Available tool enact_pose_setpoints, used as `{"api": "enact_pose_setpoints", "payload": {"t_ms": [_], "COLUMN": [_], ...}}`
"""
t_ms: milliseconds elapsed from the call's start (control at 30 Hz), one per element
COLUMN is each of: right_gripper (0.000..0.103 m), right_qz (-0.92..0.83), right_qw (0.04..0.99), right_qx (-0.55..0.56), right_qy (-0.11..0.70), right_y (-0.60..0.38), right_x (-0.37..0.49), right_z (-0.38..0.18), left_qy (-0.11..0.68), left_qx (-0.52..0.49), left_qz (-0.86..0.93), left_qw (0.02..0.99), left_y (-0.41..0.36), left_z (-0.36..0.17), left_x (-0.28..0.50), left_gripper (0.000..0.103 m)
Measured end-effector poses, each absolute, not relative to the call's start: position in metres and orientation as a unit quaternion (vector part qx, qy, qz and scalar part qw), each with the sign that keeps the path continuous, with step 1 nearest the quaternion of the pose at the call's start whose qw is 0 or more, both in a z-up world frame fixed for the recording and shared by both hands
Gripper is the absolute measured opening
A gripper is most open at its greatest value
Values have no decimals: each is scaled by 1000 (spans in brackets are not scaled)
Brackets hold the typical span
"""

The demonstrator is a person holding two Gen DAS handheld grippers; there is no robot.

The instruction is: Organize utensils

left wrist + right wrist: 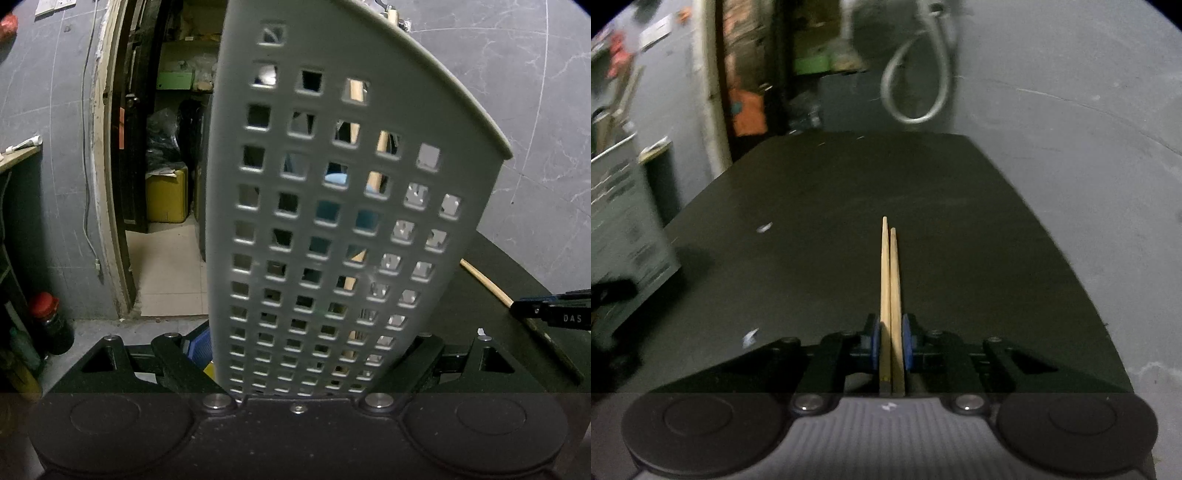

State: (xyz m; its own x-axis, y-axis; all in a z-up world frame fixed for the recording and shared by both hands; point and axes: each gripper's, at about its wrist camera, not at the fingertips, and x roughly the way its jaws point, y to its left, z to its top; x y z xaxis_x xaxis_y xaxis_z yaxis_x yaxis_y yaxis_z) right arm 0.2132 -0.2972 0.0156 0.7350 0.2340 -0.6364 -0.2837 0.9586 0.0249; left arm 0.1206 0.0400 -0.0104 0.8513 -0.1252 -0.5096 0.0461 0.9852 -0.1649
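Note:
My left gripper (295, 369) is shut on a grey perforated utensil holder (332, 206), which fills the left wrist view. Wooden sticks and a blue item show through its square holes. My right gripper (889, 343) is shut on a pair of wooden chopsticks (889, 280), which point forward above the dark table (820, 221). In the left wrist view the right gripper (554, 314) shows at the right edge with the chopsticks (484, 282) sticking out toward the holder. In the right wrist view the holder (624, 221) is blurred at the left edge.
A grey wall (535, 110) stands behind the table. An open doorway (166, 184) with a yellow container (166, 199) is at the left. A red-capped dark bottle (50, 321) stands low at the left. A grey hose loop (919, 74) hangs beyond the table. Small white scraps (764, 227) lie on the table.

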Motion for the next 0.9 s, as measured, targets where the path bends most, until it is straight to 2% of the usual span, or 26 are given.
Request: {"api": "enact_pose_setpoints", "payload": {"t_ms": [267, 400, 433, 467, 500, 533, 567, 600, 800, 900], "right_gripper": [25, 58, 59, 58, 51, 38, 31, 17, 13, 13], "right_qz": [154, 167, 168, 171, 174, 172, 170, 171, 169, 187], "right_qw": [927, 919, 918, 916, 914, 914, 914, 912, 902, 902], "right_qx": [-28, -37, -43, -45, -46, -46, -42, -34, -56, -17], "right_qy": [340, 355, 357, 360, 363, 365, 367, 370, 392, 390], "right_y": [-292, -284, -281, -278, -277, -277, -279, -281, -275, -281], "right_x": [238, 250, 251, 255, 258, 261, 264, 268, 279, 285], "right_z": [19, 20, 20, 20, 21, 22, 23, 24, 29, 31], "left_qy": [270, 270, 270, 270, 271, 271, 271, 271, 270, 270], "left_qx": [-72, -72, -72, -73, -73, -74, -74, -74, -76, -75], "left_qz": [-45, -45, -45, -45, -45, -45, -45, -45, -45, -47], "left_qw": [959, 959, 959, 959, 959, 959, 959, 959, 959, 959], "left_y": [38, 38, 38, 38, 38, 38, 38, 38, 40, 41], "left_z": [-10, -9, -9, -9, -9, -9, -9, -8, -8, -9], "left_x": [120, 121, 121, 121, 121, 121, 121, 122, 123, 123], "left_gripper": [87, 88, 88, 88, 88, 88, 88, 88, 88, 88]}}
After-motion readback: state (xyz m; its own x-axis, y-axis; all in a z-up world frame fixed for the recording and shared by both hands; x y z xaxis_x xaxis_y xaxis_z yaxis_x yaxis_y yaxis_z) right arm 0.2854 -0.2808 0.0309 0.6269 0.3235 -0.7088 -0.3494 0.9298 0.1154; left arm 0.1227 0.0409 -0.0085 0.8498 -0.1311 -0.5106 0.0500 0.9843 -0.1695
